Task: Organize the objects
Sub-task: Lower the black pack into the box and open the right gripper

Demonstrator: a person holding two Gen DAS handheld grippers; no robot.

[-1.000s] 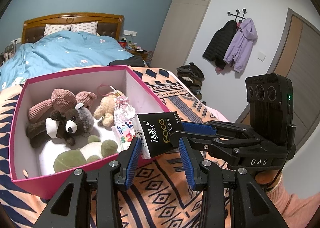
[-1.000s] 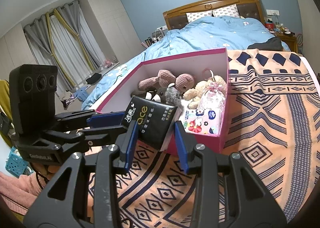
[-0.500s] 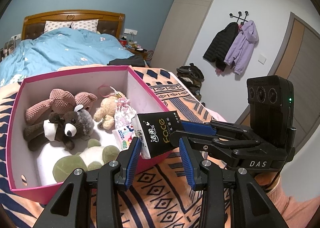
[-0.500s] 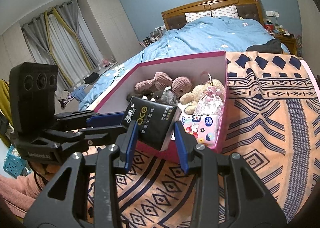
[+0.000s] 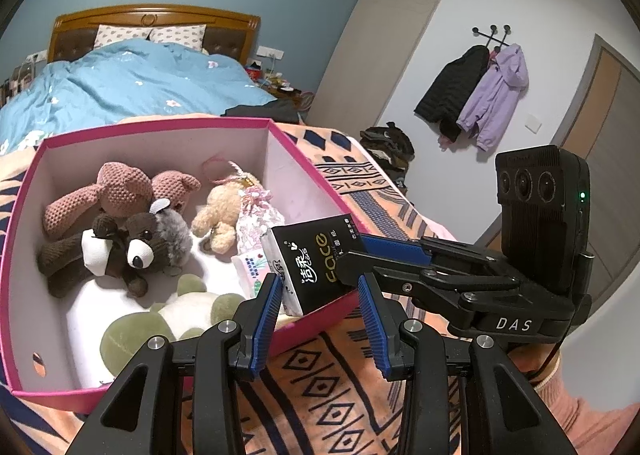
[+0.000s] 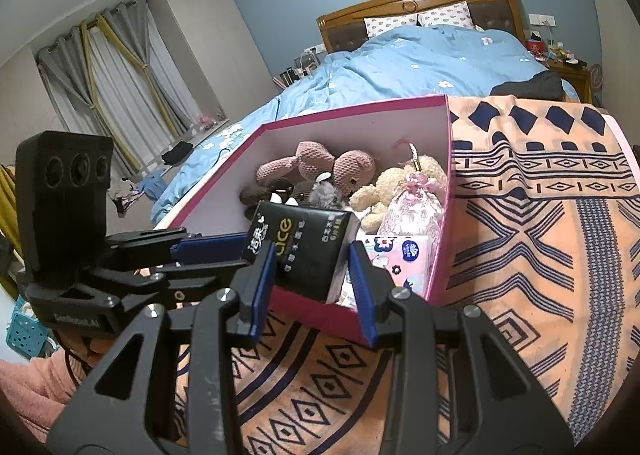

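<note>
A black tissue pack (image 5: pixel 316 263) hangs over the near right corner of a pink box (image 5: pixel 308 163); it also shows in the right wrist view (image 6: pixel 308 243). Both grippers grip it from opposite sides. My left gripper (image 5: pixel 318 315) holds its lower edge, jaws fairly wide. My right gripper (image 6: pixel 314 283) holds its other side and reaches in from the right in the left wrist view (image 5: pixel 384 251). The box (image 6: pixel 448 175) holds several plush toys (image 5: pixel 132 239), a flowery pouch (image 6: pixel 412 203) and a patterned tissue pack (image 6: pixel 400 255).
The box stands on an orange patterned blanket (image 6: pixel 540 215). Behind it is a bed with a blue duvet (image 5: pixel 132 87). Coats (image 5: pixel 476 91) hang on the right wall. Curtains (image 6: pixel 116 79) and a blue basket (image 6: pixel 24 331) are at the left.
Both grippers have carried the black pack a little forward and up over the box's near corner. Their hold on it is unchanged.
</note>
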